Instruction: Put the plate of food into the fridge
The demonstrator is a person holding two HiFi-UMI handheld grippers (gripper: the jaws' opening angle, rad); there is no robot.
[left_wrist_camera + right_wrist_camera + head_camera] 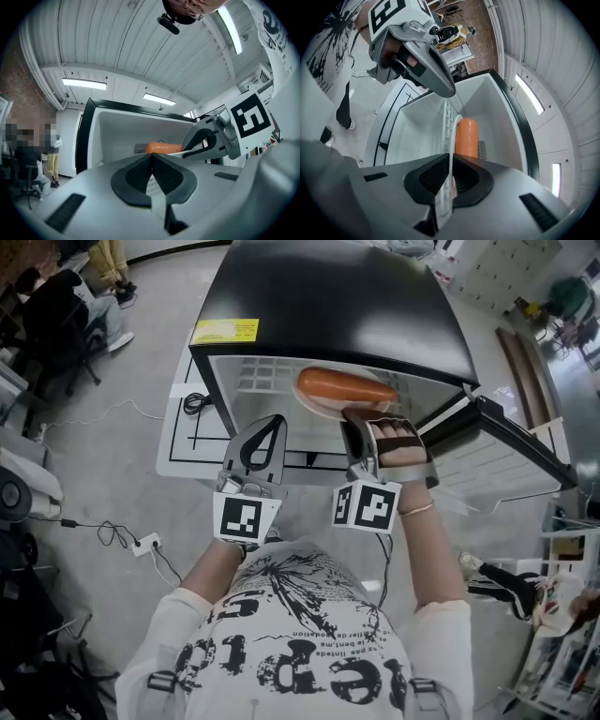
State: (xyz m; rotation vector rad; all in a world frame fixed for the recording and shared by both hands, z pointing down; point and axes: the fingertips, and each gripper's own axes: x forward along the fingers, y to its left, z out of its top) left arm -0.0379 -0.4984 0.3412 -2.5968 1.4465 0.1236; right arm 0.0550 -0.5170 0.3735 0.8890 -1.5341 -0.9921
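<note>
— Where is the white round plate [319,407] with the long orange sausage-shaped piece of food [345,387]?

— In the mouth of the small black fridge with the white inside [337,306]. In the head view it sits at 12 o'clock from the right gripper [361,418], over the white wire shelf [258,377]. I cannot tell whether it rests on the shelf.

— What has hold of it?

— The right gripper. In the right gripper view its jaws are clenched on the plate's near rim [452,133], which stands edge-on between the pads. The orange food [466,136] lies just beyond them.

— And the left gripper [274,423]?

— It is at 9 o'clock from the right one, just beside it and apart from the plate. The left gripper view shows its jaws pressed together with nothing between them [151,157].

— Is the fridge open?

— Yes. The black fridge door with the white lining [511,446] is swung out at 3 o'clock from the opening. The fridge stands on a white floor mat with black lines [183,442].
</note>
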